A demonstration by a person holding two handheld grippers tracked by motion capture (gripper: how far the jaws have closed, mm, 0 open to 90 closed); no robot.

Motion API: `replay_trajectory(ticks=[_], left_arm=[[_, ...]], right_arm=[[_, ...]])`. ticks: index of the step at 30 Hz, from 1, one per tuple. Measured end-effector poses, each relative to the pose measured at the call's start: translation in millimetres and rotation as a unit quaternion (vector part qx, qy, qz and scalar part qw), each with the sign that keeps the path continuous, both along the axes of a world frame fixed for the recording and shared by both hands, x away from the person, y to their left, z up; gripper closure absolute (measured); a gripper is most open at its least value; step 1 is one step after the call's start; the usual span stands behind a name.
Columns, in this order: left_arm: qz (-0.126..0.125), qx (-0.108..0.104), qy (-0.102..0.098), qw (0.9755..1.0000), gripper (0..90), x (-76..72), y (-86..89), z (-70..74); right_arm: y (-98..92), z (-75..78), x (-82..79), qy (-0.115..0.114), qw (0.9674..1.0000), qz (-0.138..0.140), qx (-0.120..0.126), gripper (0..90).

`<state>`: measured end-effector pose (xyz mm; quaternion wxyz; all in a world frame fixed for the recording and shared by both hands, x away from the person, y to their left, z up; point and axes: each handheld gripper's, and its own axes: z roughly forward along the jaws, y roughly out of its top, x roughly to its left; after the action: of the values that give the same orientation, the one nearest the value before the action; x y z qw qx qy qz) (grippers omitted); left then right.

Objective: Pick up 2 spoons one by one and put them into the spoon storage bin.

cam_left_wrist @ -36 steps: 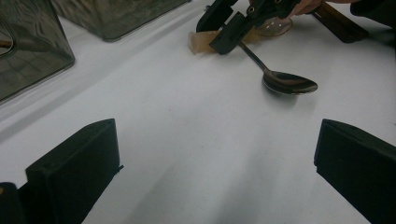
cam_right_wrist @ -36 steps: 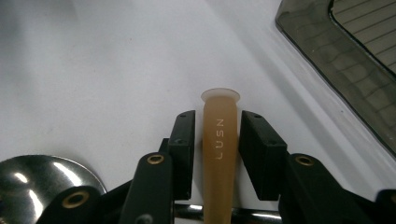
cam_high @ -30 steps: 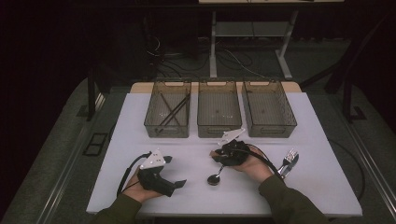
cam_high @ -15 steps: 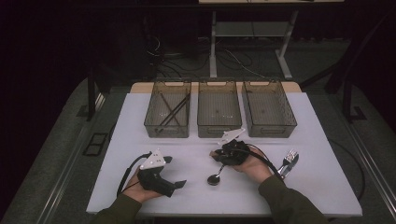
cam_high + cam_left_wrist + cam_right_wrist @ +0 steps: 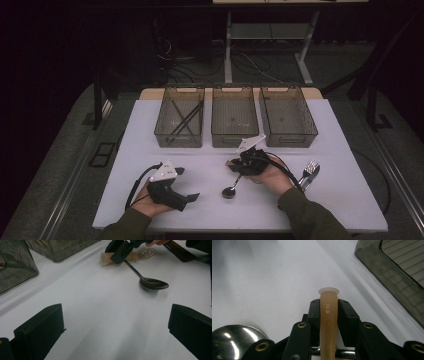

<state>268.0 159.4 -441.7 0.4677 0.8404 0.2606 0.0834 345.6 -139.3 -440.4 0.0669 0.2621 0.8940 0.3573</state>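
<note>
High view, white table [image 5: 150,125] in dark room, three grey bins [image 5: 232,122] far, right gripper [image 5: 243,169] clamped on spoon [image 5: 231,191] handle, left gripper [image 5: 192,197] wide open, empty

A white tabletop [image 5: 165,115] stood in the lit middle of a dark room. Grey carpeted floor [image 5: 60,165] showed at nine and three o'clock of it, fading into blackness toward the walls. At twelve o'clock stood a desk frame with pale metal legs [image 5: 228,55] and a low shelf [image 5: 270,31], with loose cables [image 5: 250,65] lying on the floor beneath. A dark post [image 5: 97,100] rose near ten o'clock.
</note>
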Motion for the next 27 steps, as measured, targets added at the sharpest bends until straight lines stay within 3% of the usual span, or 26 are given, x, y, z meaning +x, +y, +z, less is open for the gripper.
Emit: replay_trajectory(ticks=[27], left_arm=[[-0.001, 0.000, 0.002, 1.0000, 0.0, 0.1, -0.5, -0.4]], right_arm=[[-22.1, 29.2, 3.5, 0.007, 0.9992, -0.016, 0.037, 73.0]])
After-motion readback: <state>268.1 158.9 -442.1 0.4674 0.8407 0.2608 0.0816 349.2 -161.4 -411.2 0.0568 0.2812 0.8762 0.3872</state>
